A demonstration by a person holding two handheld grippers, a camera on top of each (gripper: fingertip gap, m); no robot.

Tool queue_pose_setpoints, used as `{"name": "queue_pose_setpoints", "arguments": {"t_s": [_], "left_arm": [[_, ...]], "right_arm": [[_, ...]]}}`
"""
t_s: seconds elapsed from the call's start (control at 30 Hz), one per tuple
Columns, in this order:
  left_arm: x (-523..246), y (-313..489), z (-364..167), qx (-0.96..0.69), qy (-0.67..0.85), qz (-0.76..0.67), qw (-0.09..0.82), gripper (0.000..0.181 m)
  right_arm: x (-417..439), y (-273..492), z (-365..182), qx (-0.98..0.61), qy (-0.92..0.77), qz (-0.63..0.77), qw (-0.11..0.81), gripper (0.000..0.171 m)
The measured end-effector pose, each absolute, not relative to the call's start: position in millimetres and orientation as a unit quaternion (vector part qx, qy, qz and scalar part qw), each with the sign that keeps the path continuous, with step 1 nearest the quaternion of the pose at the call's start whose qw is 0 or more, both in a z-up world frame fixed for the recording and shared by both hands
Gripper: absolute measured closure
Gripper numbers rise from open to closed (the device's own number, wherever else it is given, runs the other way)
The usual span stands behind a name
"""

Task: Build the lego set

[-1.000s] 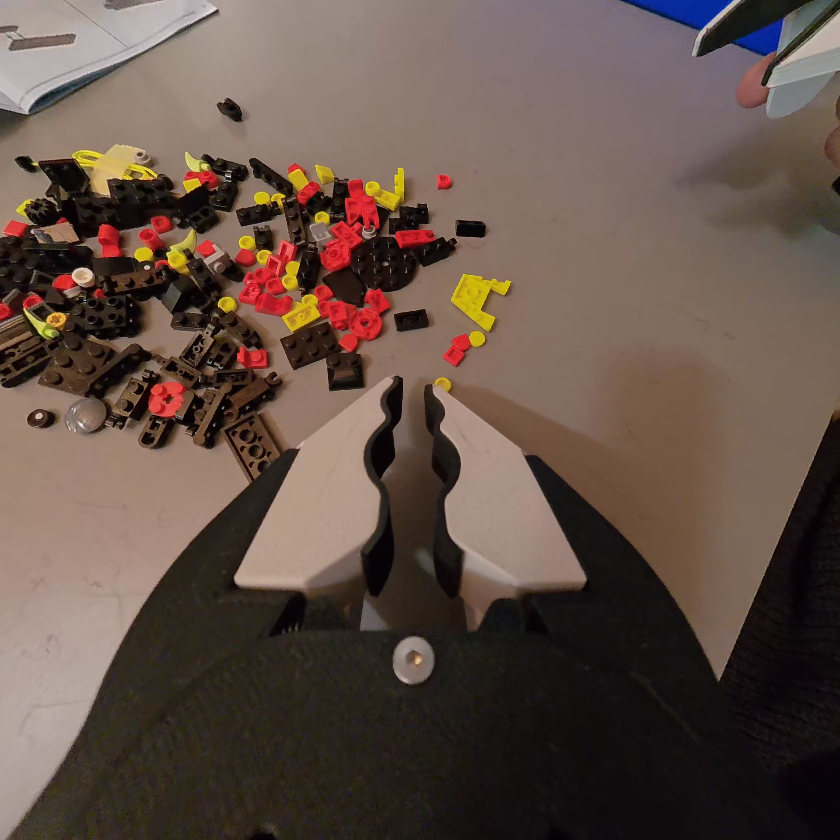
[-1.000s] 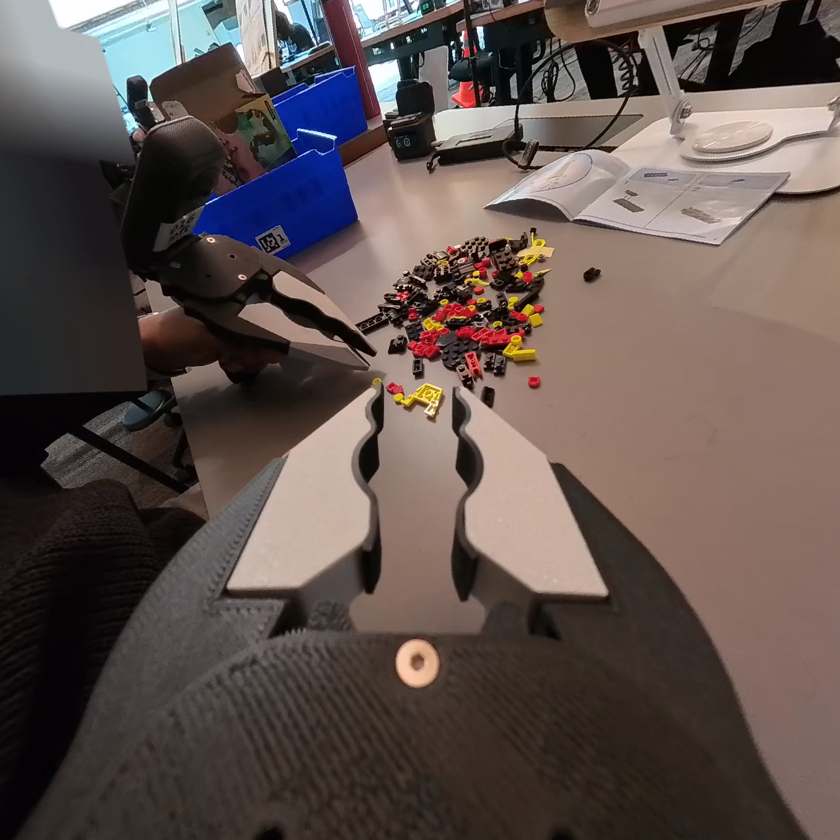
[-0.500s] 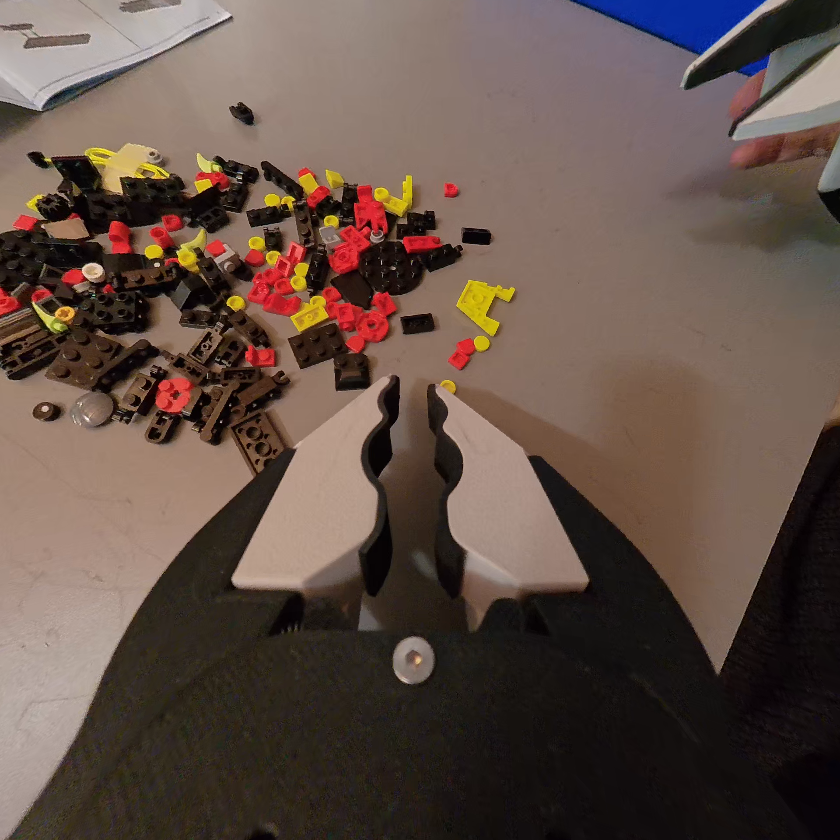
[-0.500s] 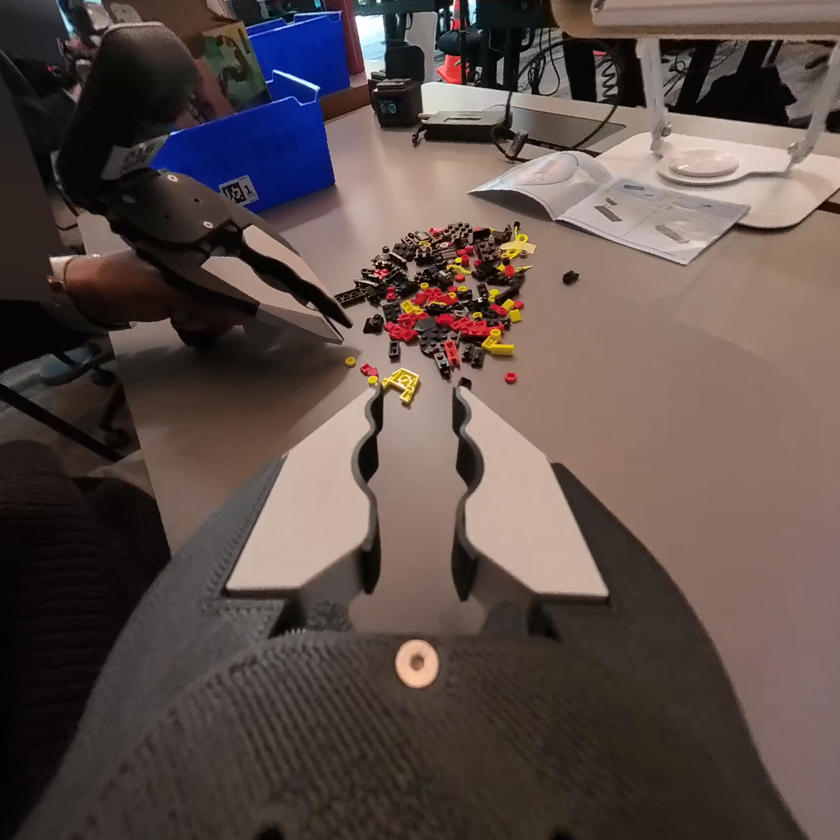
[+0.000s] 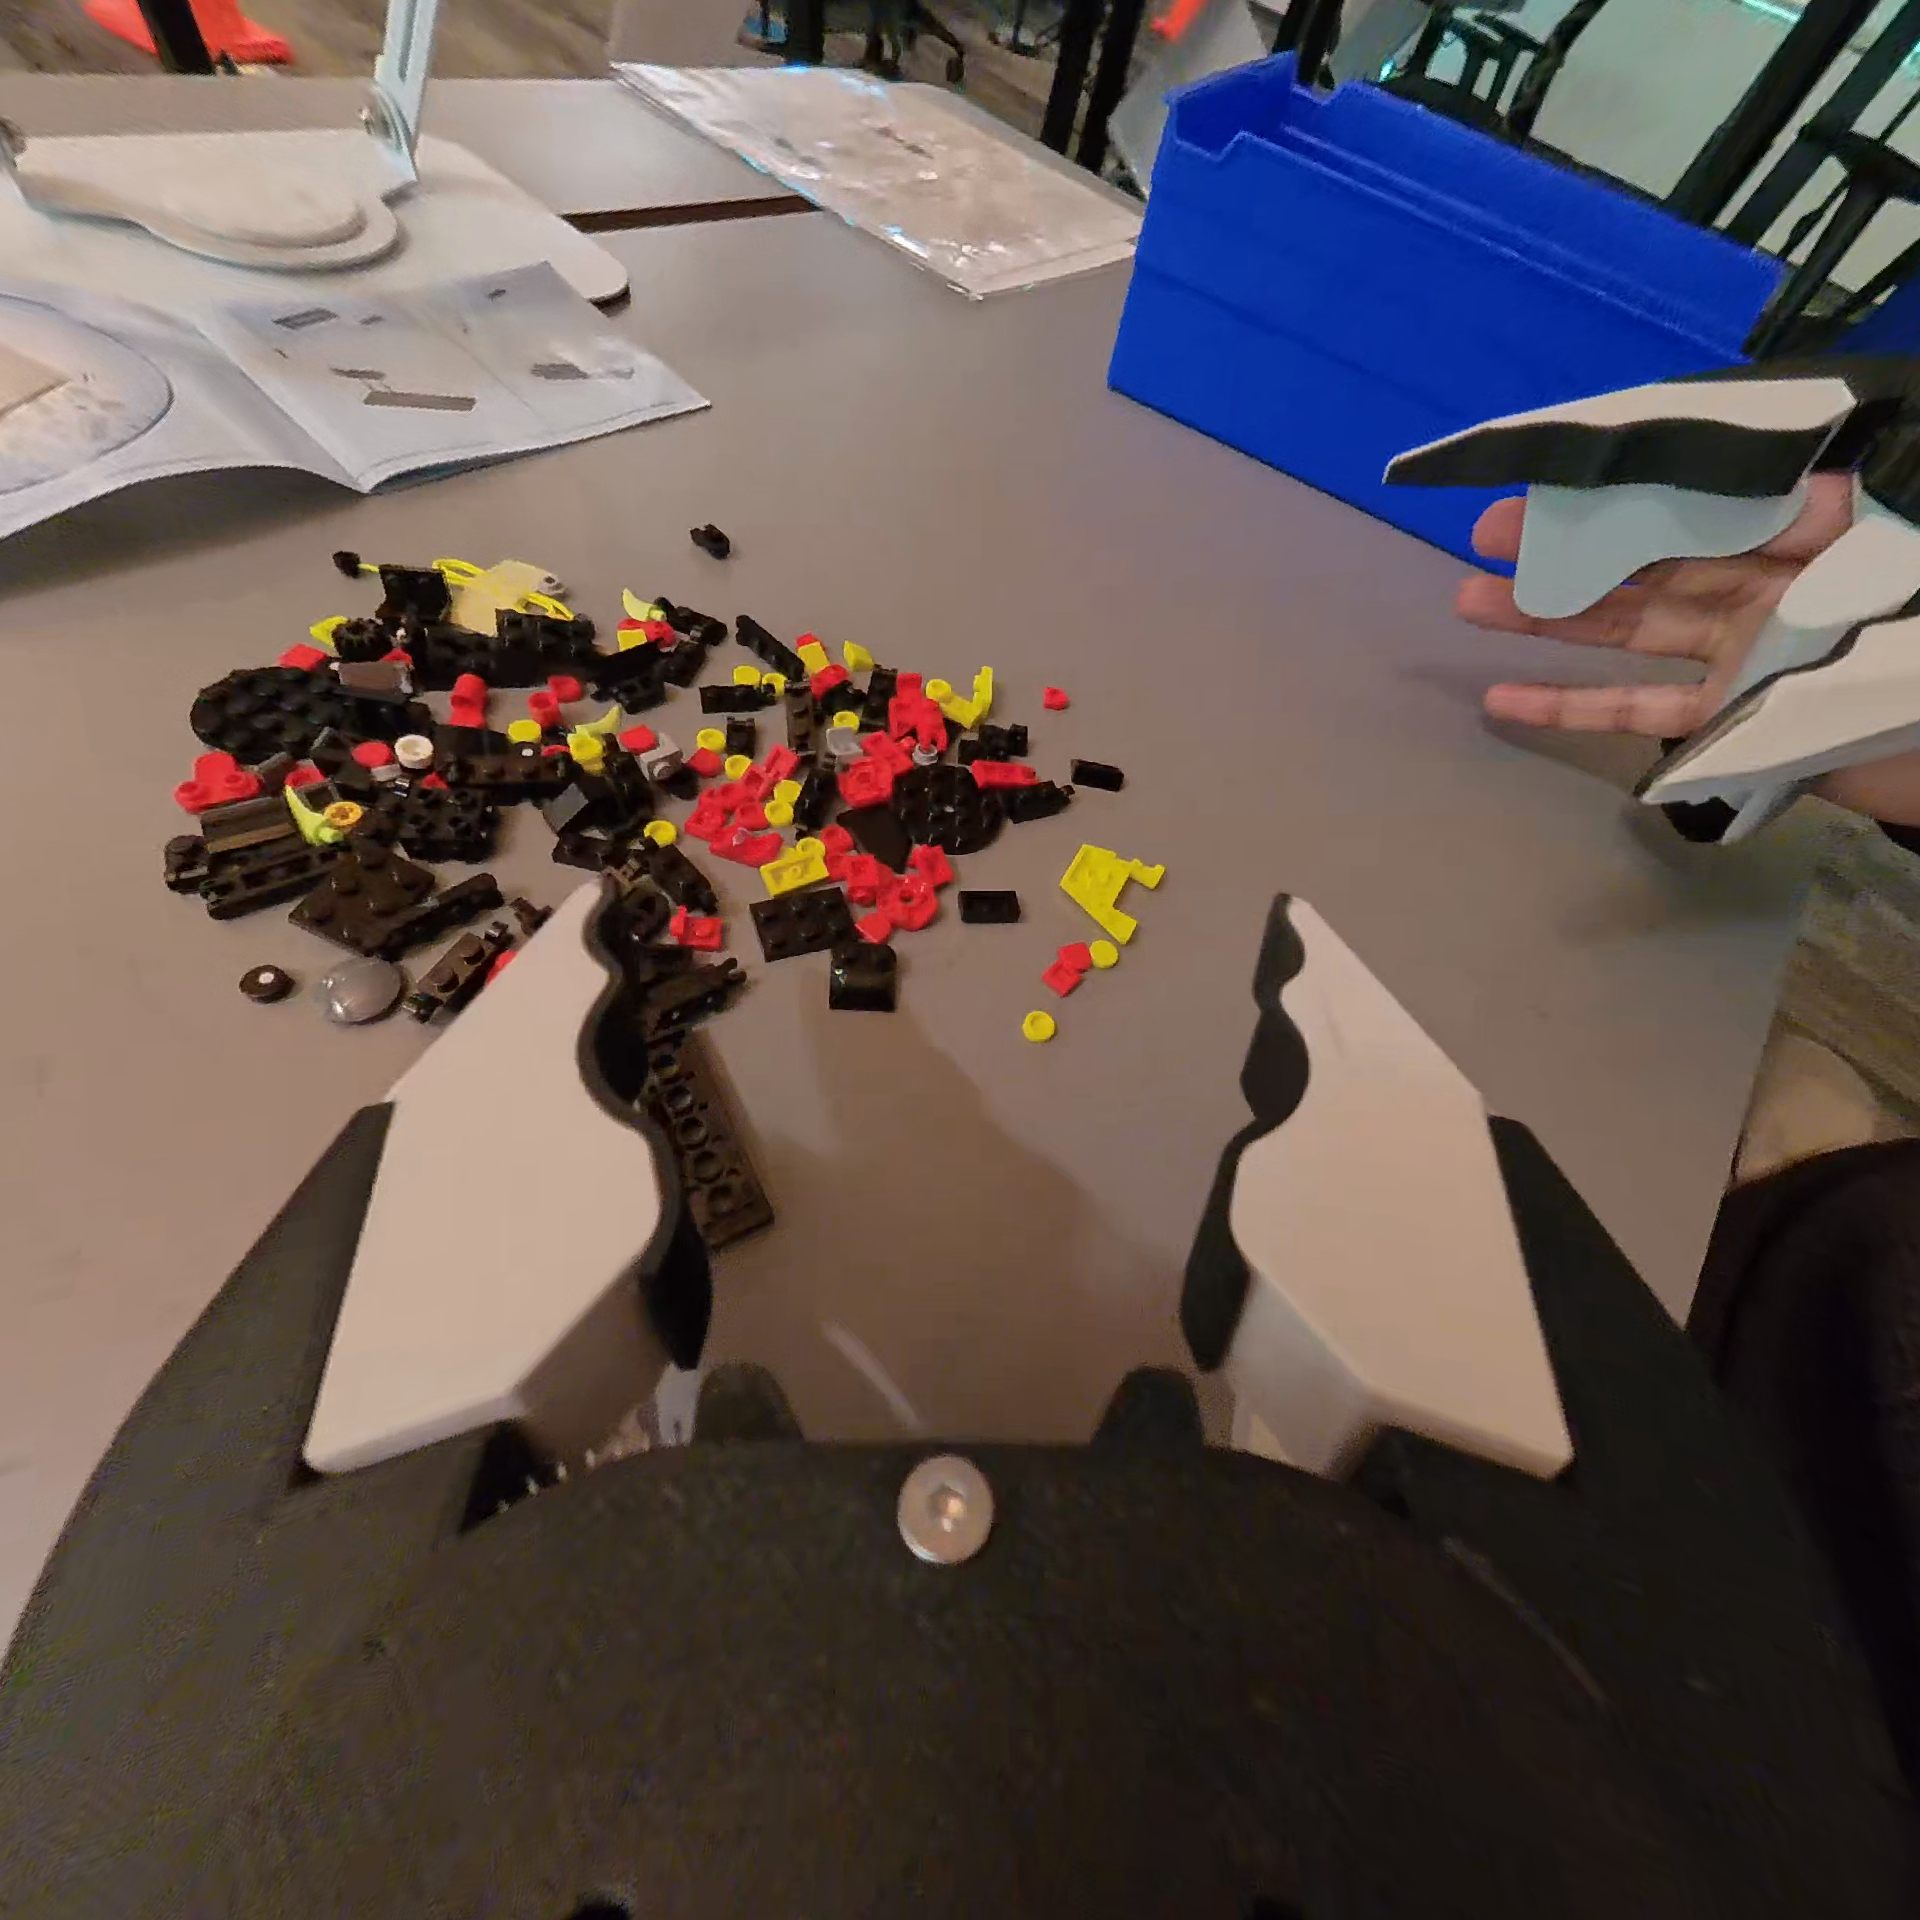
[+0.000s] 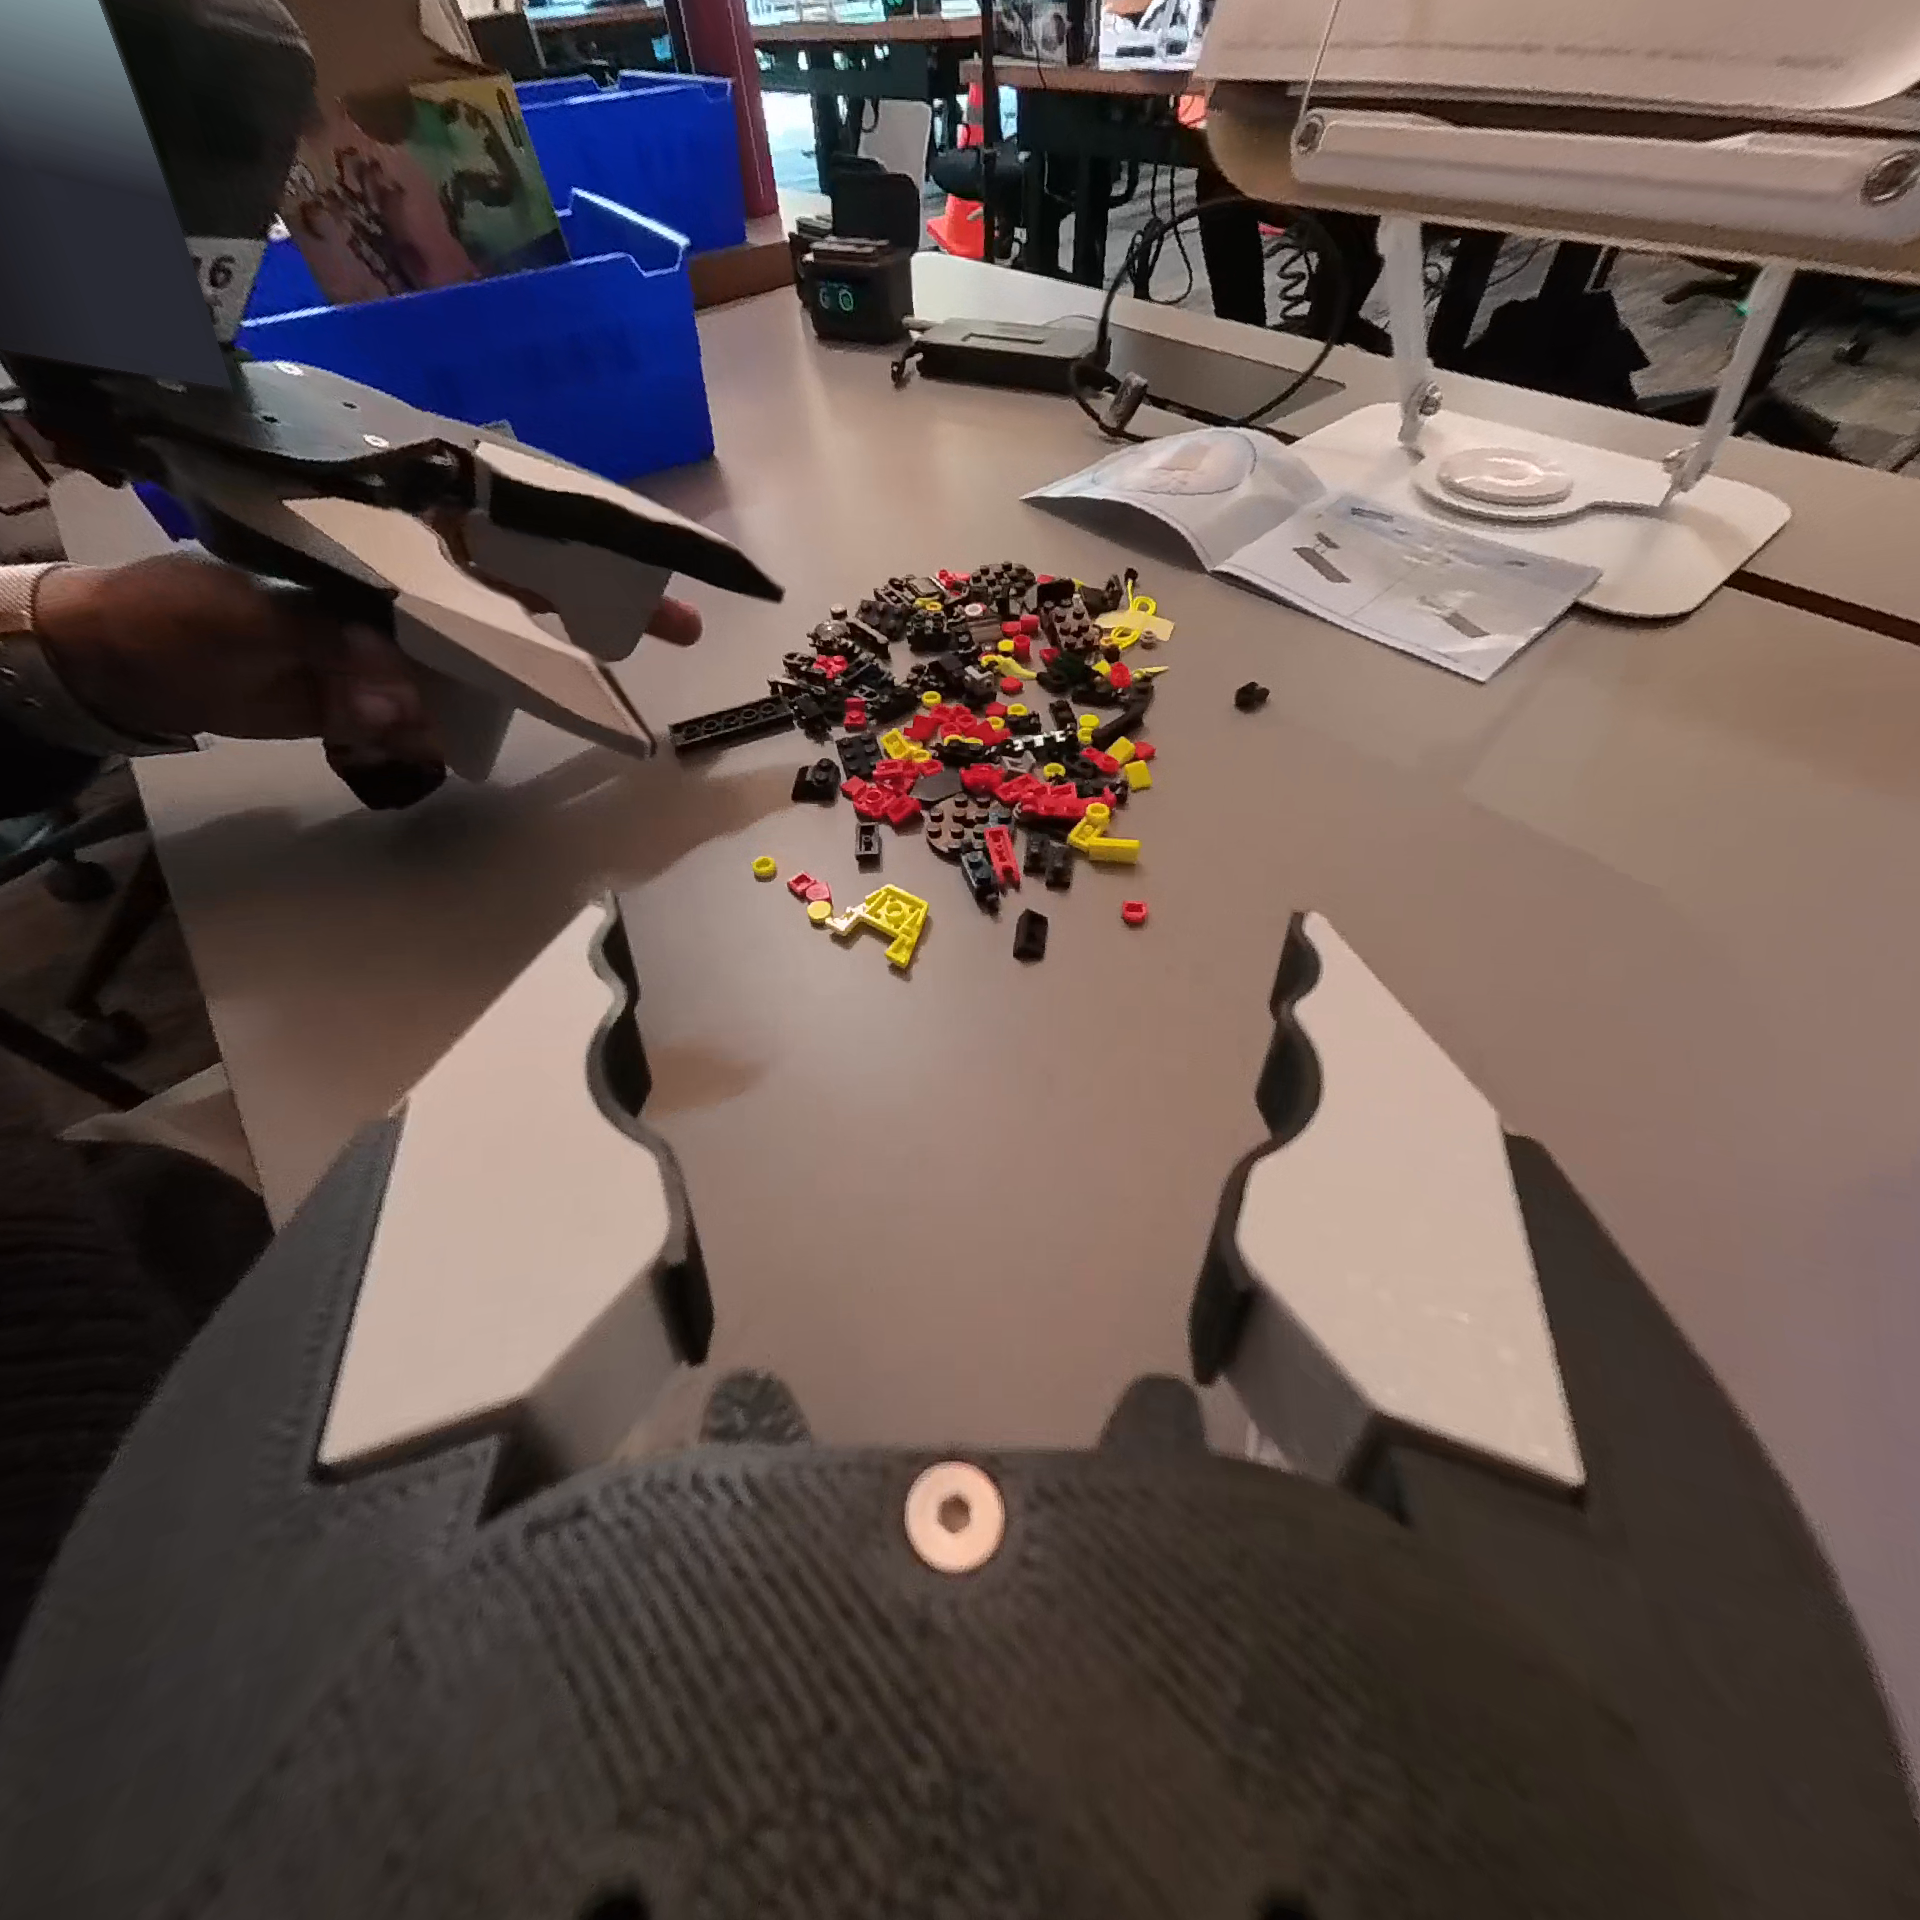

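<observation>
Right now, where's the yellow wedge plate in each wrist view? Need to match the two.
Left wrist view: yellow wedge plate lies right of centre, at the right edge of the lego pile, ahead of the open left gripper.
Right wrist view: yellow wedge plate lies at centre, on the near edge of the pile, just ahead of the open right gripper.
Shared landmark: the open instruction booklet beyond the pile.

Occluded, cropped and unresolved items

Long black plate (image 5: 698, 1127) partly covered by left tool (image 5: 940, 914) finger; instruction booklet (image 5: 312, 400) cut off at frame edge; right tool (image 5: 1704, 582) cropped at right edge; blue bin (image 6: 499, 353) partly hidden; small pieces in lego pile (image 6: 977, 727) too small to identify.
</observation>
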State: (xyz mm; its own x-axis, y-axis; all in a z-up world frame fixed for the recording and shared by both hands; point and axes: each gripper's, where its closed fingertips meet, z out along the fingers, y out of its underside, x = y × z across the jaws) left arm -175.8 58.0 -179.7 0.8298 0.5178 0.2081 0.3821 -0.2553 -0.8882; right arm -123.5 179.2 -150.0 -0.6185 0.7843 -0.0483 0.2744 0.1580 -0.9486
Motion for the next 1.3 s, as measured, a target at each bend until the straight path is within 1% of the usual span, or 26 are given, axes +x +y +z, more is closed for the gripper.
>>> {"name": "queue_pose_setpoints", "arguments": {"t_s": [0.03,0.1,0.13,0.17,0.2,0.23,0.3,0.4,0.47,0.6,0.67,0.7,0.8,0.9,1.0,1.13,1.3], "left_arm": [[-175.6,59.0,-178.8,-0.789,-0.283,0.067,0.541,0.062],[-172.5,60.8,-179.5,-0.794,-0.272,0.069,0.539,0.066],[-171.0,61.3,-180.9,-0.798,-0.266,0.072,0.536,0.073],[-169.2,62.1,-181.9,-0.801,-0.257,0.074,0.535,0.085],[-166.5,63.6,-182.3,-0.805,-0.246,0.074,0.535,0.099],[-164.4,65.0,-182.1,-0.806,-0.238,0.075,0.537,0.109],[-163.2,66.6,-179.5,-0.805,-0.229,0.083,0.541,0.118],[-160.3,68.0,-170.5,-0.796,-0.21,0.097,0.56,0.139],[-159.2,68.0,-169.2,-0.794,-0.204,0.102,0.563,0.145],[-161.0,66.9,-164.3,-0.786,-0.2,0.121,0.572,0.161],[-159.4,67.2,-160.9,-0.781,-0.201,0.11,0.582,0.156],[-160.9,66.5,-159.0,-0.776,-0.208,0.109,0.585,0.155],[-165.5,62.6,-153.1,-0.763,-0.215,0.117,0.598,0.169],[-166.9,60.1,-151.1,-0.759,-0.217,0.119,0.602,0.177],[-166.4,60.1,-149.8,-0.757,-0.217,0.117,0.605,0.179],[-168.4,59.1,-152.6,-0.761,-0.222,0.119,0.598,0.178],[-173.8,56.0,-156.3,-0.762,-0.239,0.125,0.589,0.172]], "right_arm": [[-123.8,178.7,-152.2,-0.366,-0.726,0.529,0.241,0.051],[-124.3,179.5,-158.2,-0.364,-0.738,0.51,0.249,0.054],[-125.1,180.7,-160.8,-0.363,-0.743,0.5,0.258,0.059],[-125.1,180.7,-162.4,-0.358,-0.748,0.492,0.264,0.069],[-124.5,180.1,-163.0,-0.352,-0.752,0.487,0.269,0.074],[-123.7,179.0,-163.0,-0.346,-0.756,0.485,0.273,0.078],[-120.4,174.8,-162.8,-0.328,-0.763,0.485,0.274,0.09],[-113.6,168.6,-162.5,-0.305,-0.772,0.493,0.259,0.099],[-112.0,167.7,-159.4,-0.3,-0.77,0.502,0.256,0.111],[-107.4,165.2,-153.6,-0.291,-0.763,0.525,0.238,0.124],[-106.0,164.6,-151.2,-0.288,-0.76,0.534,0.233,0.134],[-105.1,164.1,-149.8,-0.284,-0.759,0.538,0.232,0.144],[-103.1,163.2,-145.7,-0.273,-0.755,0.547,0.236,0.158],[-101.3,162.4,-142.9,-0.264,-0.754,0.552,0.24,0.171],[-99.3,161.2,-141.2,-0.26,-0.752,0.559,0.233,0.171],[-100.1,163.0,-142.4,-0.272,-0.75,0.562,0.219,0.17],[-103.3,166.5,-141.2,-0.297,-0.737,0.574,0.198,0.156]]}}
